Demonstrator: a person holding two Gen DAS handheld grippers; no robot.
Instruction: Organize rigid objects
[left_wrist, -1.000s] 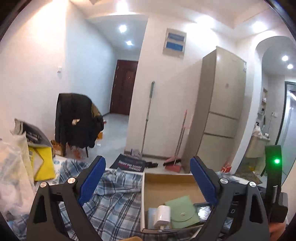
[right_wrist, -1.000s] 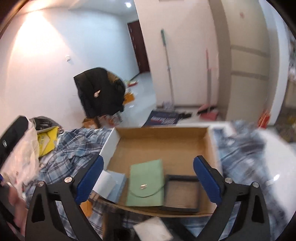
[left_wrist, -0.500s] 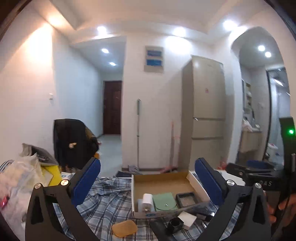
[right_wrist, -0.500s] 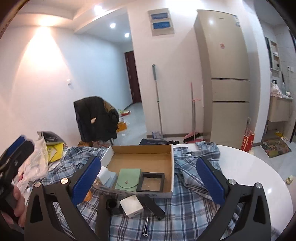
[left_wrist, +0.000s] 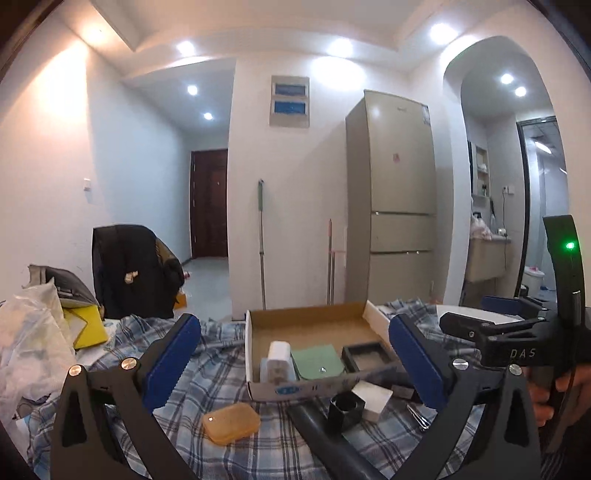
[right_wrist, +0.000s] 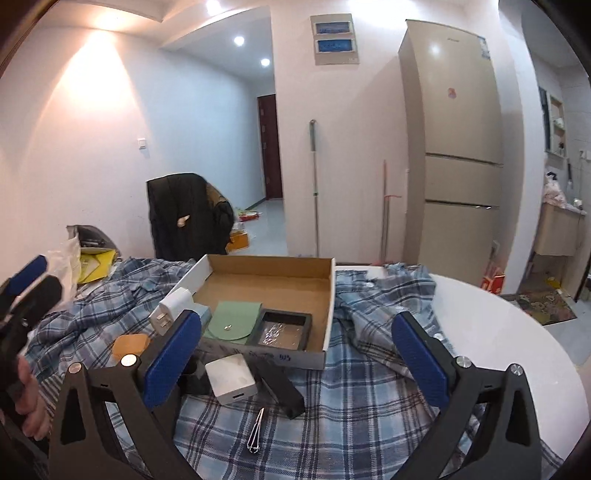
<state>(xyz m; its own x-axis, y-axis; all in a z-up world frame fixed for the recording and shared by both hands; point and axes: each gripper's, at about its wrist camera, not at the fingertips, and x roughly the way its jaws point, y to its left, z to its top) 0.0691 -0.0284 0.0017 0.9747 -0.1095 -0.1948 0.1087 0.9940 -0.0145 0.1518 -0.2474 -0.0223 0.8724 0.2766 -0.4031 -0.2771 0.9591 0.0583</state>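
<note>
Cardboard box (right_wrist: 266, 280) sits mid-counter on the plaid cloth (right_wrist: 369, 406), w/ white charger (right_wrist: 168, 310), green pouch (right_wrist: 232, 319) & black tray (right_wrist: 284, 328) already inside; white block (right_wrist: 231, 378), black bar (right_wrist: 280, 387), tweezers (right_wrist: 255, 435) & orange case (left_wrist: 231, 422) lie loose just in front of it. Left claw (left_wrist: 291, 365) & right claw (right_wrist: 295, 358) both gape wide, holding nothing; likely risk: a grab at the block snags cloth or nudges the touching black bits, since they're packed tight. Right view shows the whole tweezers & bare white counter (right_wrist: 498, 332) beyond the box's right side, left view alone shows the orange case whole.
</note>
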